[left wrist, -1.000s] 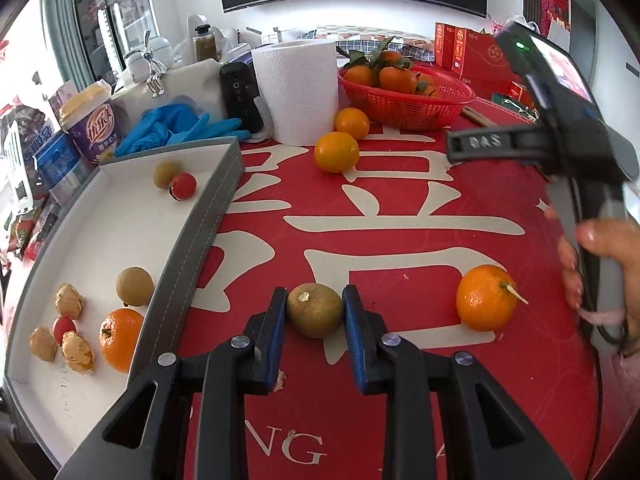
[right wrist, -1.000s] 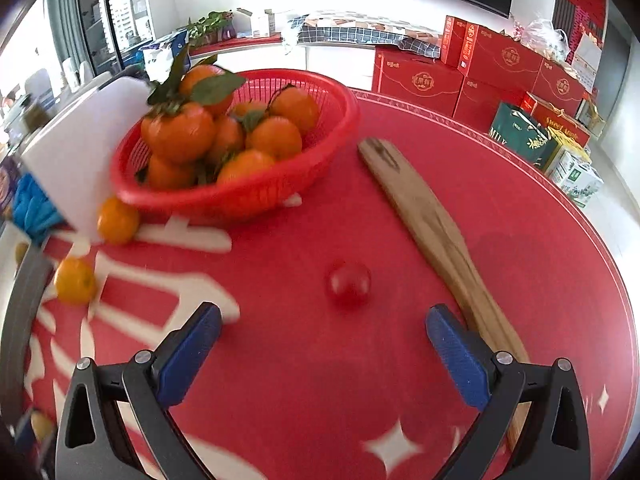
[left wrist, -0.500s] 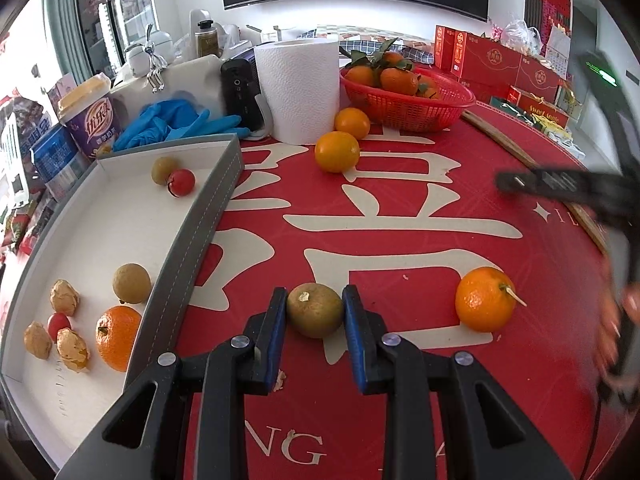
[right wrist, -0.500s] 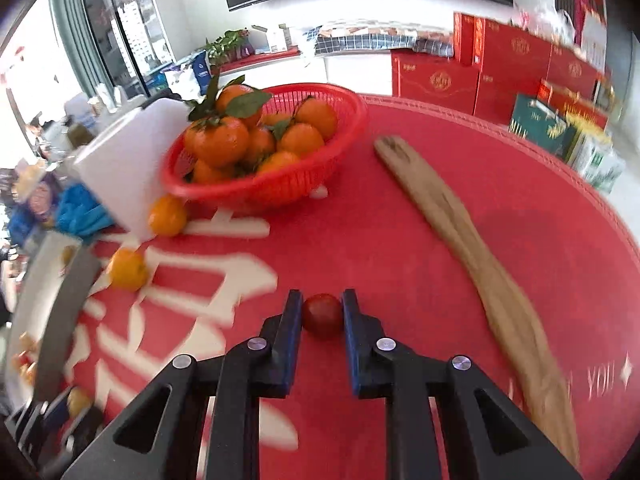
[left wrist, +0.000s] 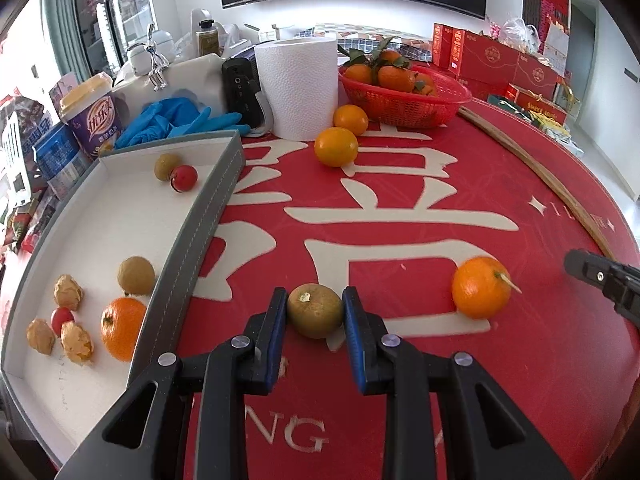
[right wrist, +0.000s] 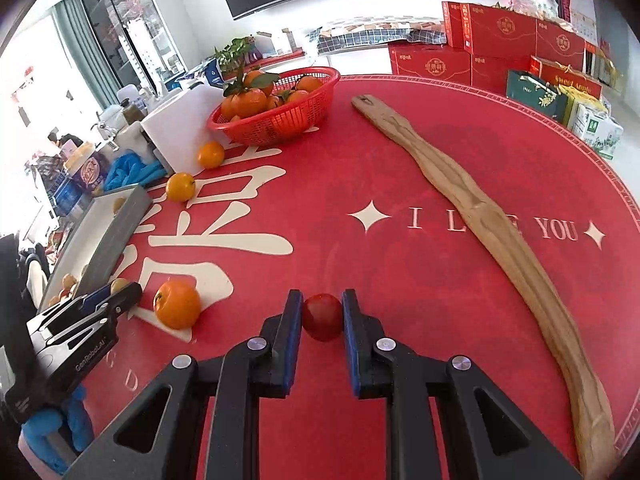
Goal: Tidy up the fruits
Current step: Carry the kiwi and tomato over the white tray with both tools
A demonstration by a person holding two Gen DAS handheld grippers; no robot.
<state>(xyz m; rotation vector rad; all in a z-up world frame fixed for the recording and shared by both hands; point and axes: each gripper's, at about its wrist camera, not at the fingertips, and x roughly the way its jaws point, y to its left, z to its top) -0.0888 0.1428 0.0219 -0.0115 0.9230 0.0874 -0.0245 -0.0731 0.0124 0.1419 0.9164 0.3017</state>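
Observation:
My left gripper [left wrist: 315,314] is shut on a brown-green round fruit [left wrist: 315,310] that rests on the red tablecloth, just right of the grey-walled white tray [left wrist: 200,224]. The tray holds several fruits, walnuts and small red tomatoes. My right gripper [right wrist: 321,316] is shut on a small red tomato [right wrist: 322,317] near the front of the table. An orange with a stem [left wrist: 481,288] lies between the two grippers; in the right wrist view that orange [right wrist: 177,304] sits beside the left gripper [right wrist: 116,294].
A red basket of oranges [left wrist: 404,96] stands at the back, with two loose oranges [left wrist: 336,146] before it. A paper towel roll [left wrist: 296,84], blue gloves [left wrist: 176,120] and a cup [left wrist: 94,120] crowd the back left. A long wooden paddle [right wrist: 472,216] lies along the right side.
My right gripper closed from wide open onto the small tomato and carried it toward the near side of the table, away from the basket. The left gripper stayed on its fruit.

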